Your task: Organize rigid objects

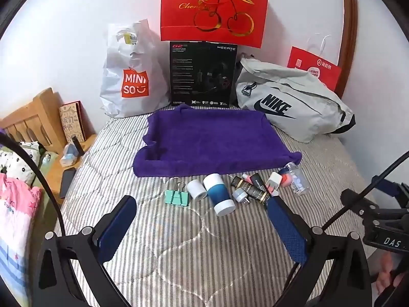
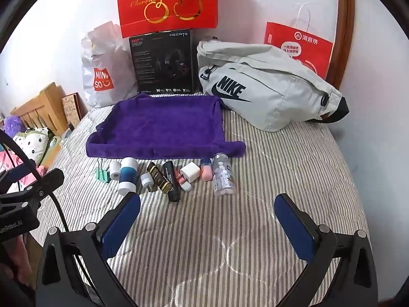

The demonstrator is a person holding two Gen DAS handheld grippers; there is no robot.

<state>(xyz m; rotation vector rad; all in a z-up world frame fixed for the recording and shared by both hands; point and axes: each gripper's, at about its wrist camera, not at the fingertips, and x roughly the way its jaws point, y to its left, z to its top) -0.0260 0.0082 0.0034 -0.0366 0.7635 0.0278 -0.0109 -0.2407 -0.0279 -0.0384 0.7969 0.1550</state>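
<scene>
A row of small rigid objects lies on the striped bed in front of a purple towel (image 1: 212,140) (image 2: 163,130): green binder clips (image 1: 177,196) (image 2: 102,173), a small white roll (image 1: 196,189) (image 2: 114,170), a blue-and-white cylinder (image 1: 219,194) (image 2: 127,175), dark tubes (image 1: 251,188) (image 2: 171,184), a white charger (image 1: 274,182) (image 2: 190,172) and a clear pill bottle (image 1: 297,179) (image 2: 224,177). My left gripper (image 1: 202,209) is open and empty, just short of the row. My right gripper (image 2: 207,206) is open and empty, just short of the pill bottle.
At the back against the wall stand a white Miniso bag (image 1: 130,76) (image 2: 104,69), a black box (image 1: 203,74) (image 2: 162,64), a red gift bag (image 1: 214,10) (image 2: 168,2), a grey Nike bag (image 1: 294,102) (image 2: 265,87) and a red paper bag (image 2: 299,48). A wooden bedside shelf (image 1: 38,117) is at the left.
</scene>
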